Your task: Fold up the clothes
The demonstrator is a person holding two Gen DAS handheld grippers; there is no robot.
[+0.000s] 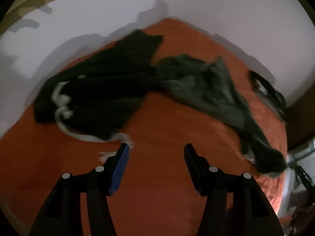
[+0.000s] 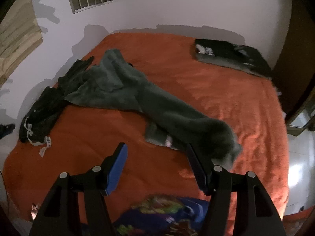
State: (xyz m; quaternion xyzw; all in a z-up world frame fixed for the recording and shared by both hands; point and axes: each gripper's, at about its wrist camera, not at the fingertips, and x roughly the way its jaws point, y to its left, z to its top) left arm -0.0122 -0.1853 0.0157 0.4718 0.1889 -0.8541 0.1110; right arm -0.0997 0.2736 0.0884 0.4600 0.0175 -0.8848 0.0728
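Right claw [image 2: 155, 167] beside green garment [image 2: 157, 106].

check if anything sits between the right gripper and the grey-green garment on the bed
Nothing visible does. The right gripper is open, and the grey-green garment trails toward it, its near end draped by one finger. Only bare orange bedspread lies between the fingers.
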